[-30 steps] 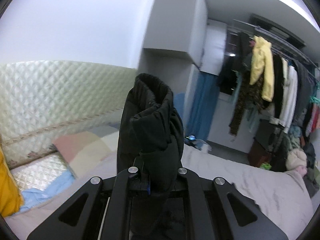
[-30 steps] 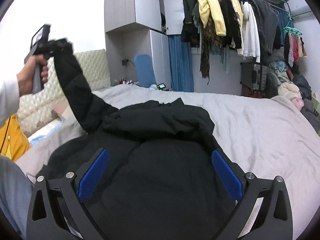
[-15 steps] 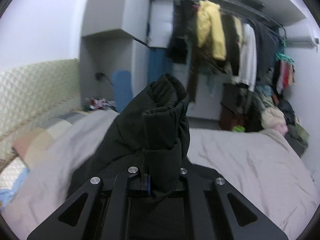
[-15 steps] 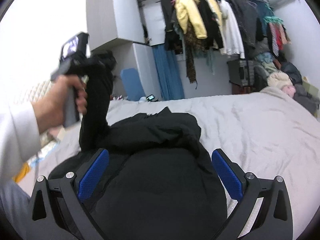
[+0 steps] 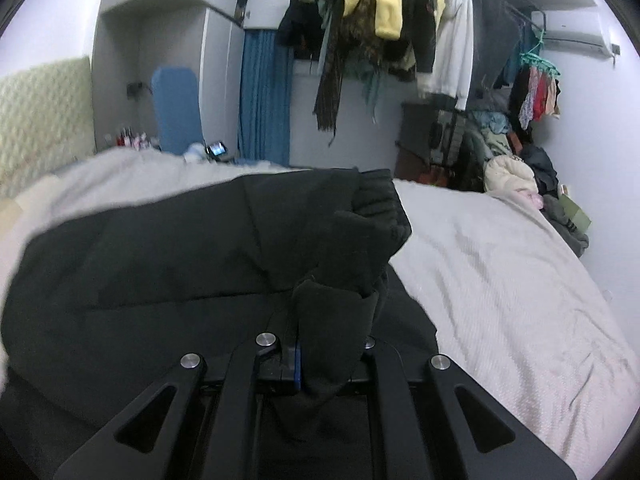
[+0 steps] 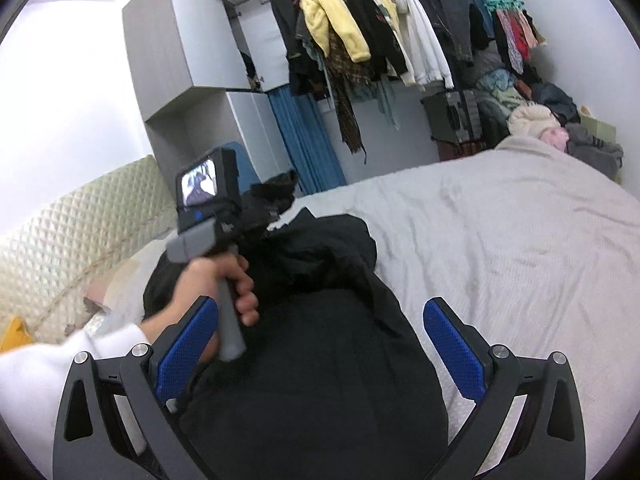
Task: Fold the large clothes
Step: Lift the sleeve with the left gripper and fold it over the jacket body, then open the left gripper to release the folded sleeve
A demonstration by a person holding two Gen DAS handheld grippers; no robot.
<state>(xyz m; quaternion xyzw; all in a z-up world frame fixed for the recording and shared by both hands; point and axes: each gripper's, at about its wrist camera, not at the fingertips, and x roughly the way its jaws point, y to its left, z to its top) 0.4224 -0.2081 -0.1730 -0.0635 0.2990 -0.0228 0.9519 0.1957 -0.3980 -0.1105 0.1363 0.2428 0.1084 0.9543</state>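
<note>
A large black padded jacket point(image 6: 320, 360) lies on the grey bed point(image 6: 500, 232). My left gripper point(image 5: 320, 344) is shut on the ribbed cuff of the jacket's sleeve point(image 5: 360, 232) and holds it low over the jacket body point(image 5: 160, 264). In the right wrist view a person's hand point(image 6: 224, 280) holds that left gripper point(image 6: 276, 200) above the jacket's upper left part, with the sleeve bunched at its tip. My right gripper point(image 6: 320, 344) stands open just over the jacket's near part, and its blue pads point(image 6: 454, 344) have nothing pressed between them.
A rail of hanging clothes point(image 6: 380, 32) and a grey wardrobe point(image 6: 176, 40) stand behind the bed, with a blue curtain point(image 6: 304, 136) between them. A quilted headboard point(image 6: 80, 232) runs along the left. Piled clothes point(image 6: 552, 120) sit at the far right corner. Bare sheet lies right of the jacket.
The left gripper has swung the sleeve from high at the left down and across onto the jacket body. The right gripper has rolled a little and stays open over the jacket.
</note>
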